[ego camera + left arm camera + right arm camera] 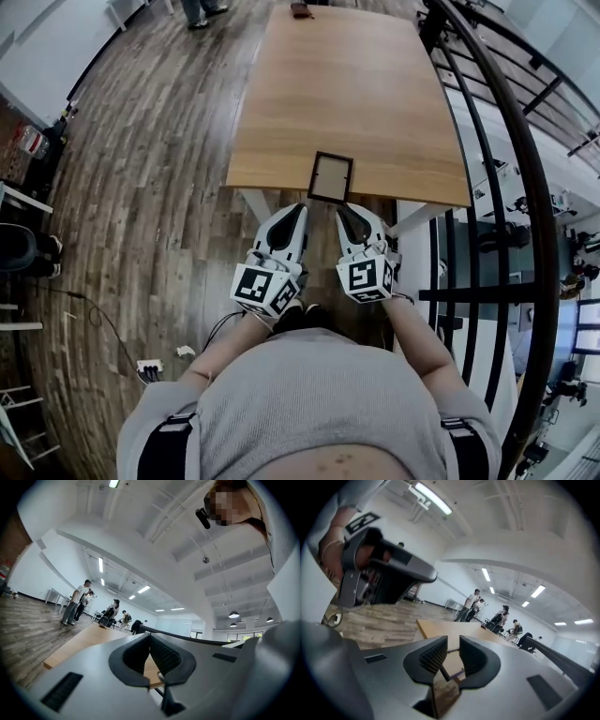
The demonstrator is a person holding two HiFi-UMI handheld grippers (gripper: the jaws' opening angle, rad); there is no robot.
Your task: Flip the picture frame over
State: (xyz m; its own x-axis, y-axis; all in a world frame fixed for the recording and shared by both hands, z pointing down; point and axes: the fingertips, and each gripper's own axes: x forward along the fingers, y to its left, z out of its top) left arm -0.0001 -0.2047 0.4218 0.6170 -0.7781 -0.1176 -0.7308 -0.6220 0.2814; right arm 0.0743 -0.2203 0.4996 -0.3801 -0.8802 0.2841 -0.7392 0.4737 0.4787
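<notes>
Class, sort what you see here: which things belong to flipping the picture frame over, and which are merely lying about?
Belongs to the job:
- picture frame
- table it lies on
- left gripper
- right gripper

Just lying about:
- dark object at the table's far end
- power strip on the floor

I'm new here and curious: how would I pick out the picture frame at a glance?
Find the long light wooden table. At its near edge lies a small rectangular dark-rimmed picture frame. The only other item, a small dark object, sits at the far end.
</notes>
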